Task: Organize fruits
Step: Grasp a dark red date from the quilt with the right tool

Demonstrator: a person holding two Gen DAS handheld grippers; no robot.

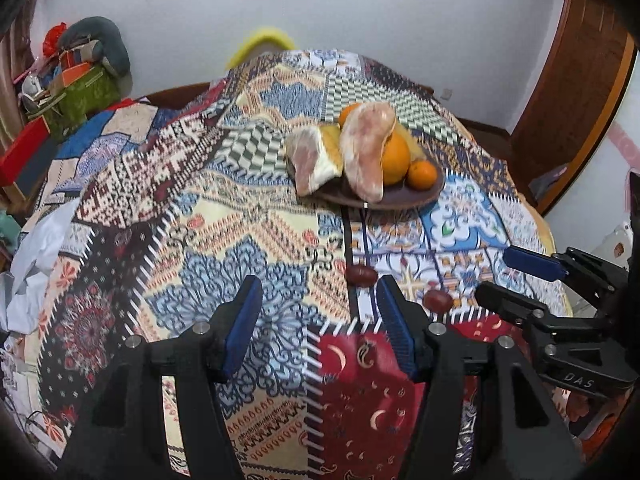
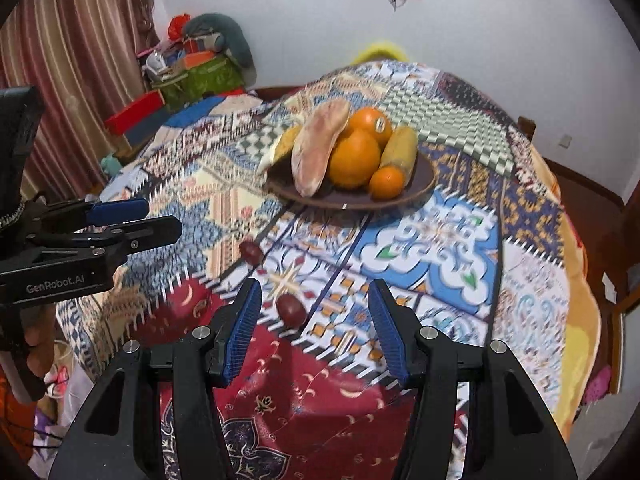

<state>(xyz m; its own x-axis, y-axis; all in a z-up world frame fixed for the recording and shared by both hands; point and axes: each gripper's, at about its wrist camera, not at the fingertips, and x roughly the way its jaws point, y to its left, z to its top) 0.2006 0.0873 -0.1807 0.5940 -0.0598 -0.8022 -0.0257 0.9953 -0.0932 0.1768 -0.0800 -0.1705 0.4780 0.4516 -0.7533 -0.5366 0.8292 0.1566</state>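
A brown plate (image 1: 400, 200) (image 2: 360, 202) on the patchwork cloth holds oranges (image 1: 394, 156) (image 2: 354, 158) and peeled pomelo segments (image 1: 368, 148) (image 2: 316, 144). Two small dark red fruits lie loose on the cloth nearer me. One red fruit (image 1: 361, 275) (image 2: 251, 252) sits just beyond my left gripper's right fingertip. The other red fruit (image 1: 438, 301) (image 2: 291, 309) lies ahead of my right gripper, seen through its gap with no pad touching it. My left gripper (image 1: 320, 324) (image 2: 148, 220) is open and empty. My right gripper (image 2: 316, 328) (image 1: 516, 280) is open and empty too.
Boxes, bags and a grey cushion (image 2: 208, 60) are piled at the back left by a striped curtain (image 2: 80, 60). Crumpled white paper (image 1: 36, 260) lies at the table's left edge. A hand (image 2: 38, 344) holds the left gripper. A wooden door (image 1: 572, 92) stands on the right.
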